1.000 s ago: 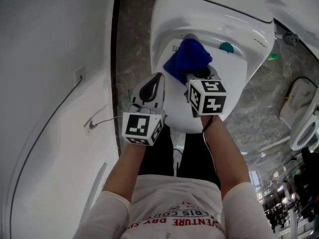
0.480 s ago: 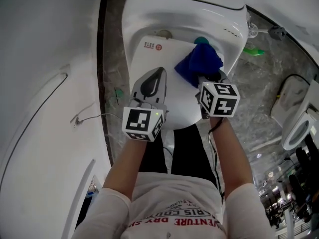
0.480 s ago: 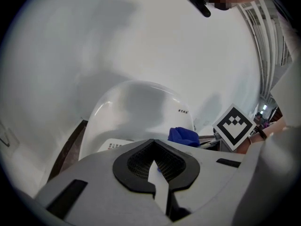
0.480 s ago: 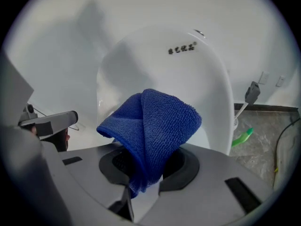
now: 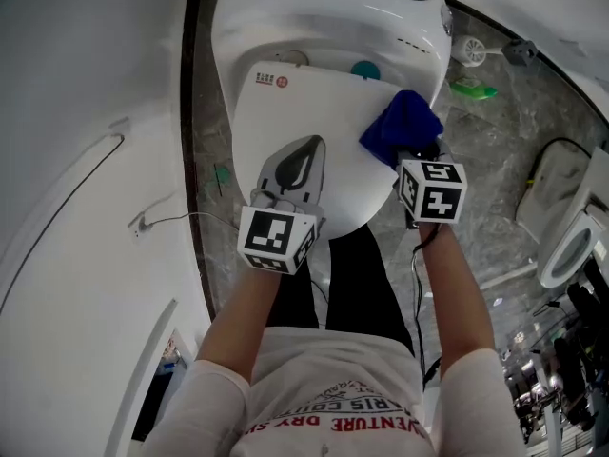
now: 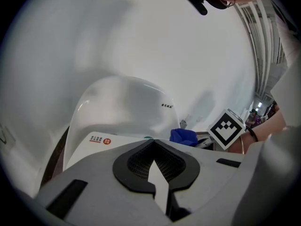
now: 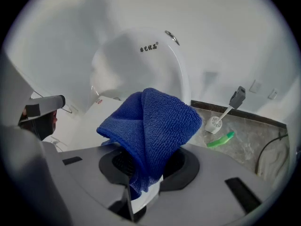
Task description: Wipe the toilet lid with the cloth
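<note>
The white toilet lid [image 5: 276,122] is down, with a red label near its back left corner. A blue cloth [image 5: 401,127] lies bunched at the lid's right edge, and my right gripper [image 5: 411,152] is shut on it. In the right gripper view the cloth [image 7: 157,119] stands folded up out of the jaws of the right gripper [image 7: 145,166], hiding the fingertips. My left gripper [image 5: 306,150] hovers over the front middle of the lid, shut, with nothing in it. The left gripper view has the left gripper [image 6: 153,145], the lid [image 6: 106,142] and the cloth [image 6: 184,136] beyond.
The toilet's tank [image 5: 333,8] rises behind the lid, with a teal button [image 5: 364,69] at its foot. A toilet brush [image 5: 471,50] and a green object [image 5: 473,89] lie on the marble floor at the right. A white wall with a cable [image 5: 171,222] is close on the left.
My right gripper has dragged the blue cloth from the back middle of the lid rightwards to its right edge. The left gripper has stayed over the lid's front.
</note>
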`<state>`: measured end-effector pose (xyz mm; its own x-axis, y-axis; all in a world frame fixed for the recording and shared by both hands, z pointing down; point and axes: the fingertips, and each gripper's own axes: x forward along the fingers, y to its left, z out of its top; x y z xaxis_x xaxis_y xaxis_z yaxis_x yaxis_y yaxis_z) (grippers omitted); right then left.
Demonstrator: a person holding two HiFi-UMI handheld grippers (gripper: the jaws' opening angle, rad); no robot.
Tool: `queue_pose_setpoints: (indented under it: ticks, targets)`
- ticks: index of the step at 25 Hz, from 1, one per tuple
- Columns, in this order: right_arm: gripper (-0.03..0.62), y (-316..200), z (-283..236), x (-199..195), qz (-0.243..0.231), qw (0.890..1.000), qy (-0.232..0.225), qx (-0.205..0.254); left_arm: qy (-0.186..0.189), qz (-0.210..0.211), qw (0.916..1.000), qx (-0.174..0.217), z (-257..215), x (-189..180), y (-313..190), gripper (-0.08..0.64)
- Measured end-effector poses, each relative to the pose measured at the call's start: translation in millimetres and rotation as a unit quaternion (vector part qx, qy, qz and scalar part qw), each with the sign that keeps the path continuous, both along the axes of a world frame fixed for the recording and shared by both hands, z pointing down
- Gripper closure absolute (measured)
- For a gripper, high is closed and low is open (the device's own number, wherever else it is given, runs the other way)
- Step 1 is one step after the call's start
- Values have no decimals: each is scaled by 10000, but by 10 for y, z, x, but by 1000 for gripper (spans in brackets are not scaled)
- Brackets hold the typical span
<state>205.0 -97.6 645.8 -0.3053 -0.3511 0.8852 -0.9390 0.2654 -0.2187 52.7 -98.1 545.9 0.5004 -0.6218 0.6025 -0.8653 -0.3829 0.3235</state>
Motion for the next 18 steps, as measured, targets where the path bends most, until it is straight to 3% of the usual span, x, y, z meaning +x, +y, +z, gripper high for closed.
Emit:
queue_pose_setpoints:
  ticks: [6,10,14,18]
  targets:
    - [505,104,-45,206,166,9997,196,59,58,146,9998,-93,-32,-102,237,554]
    - [505,227,-301,69,467,9983,150,299,78,170,9998,-64,-135,-305,360,554]
    - [505,266,-676,-490,188,9974,-50,700,148,97,9998,14,-278,-612,398,554]
    - [505,314,-839,-1394,79,9953,-665,701,31,64,10000,27,-292,-1126,447,554]
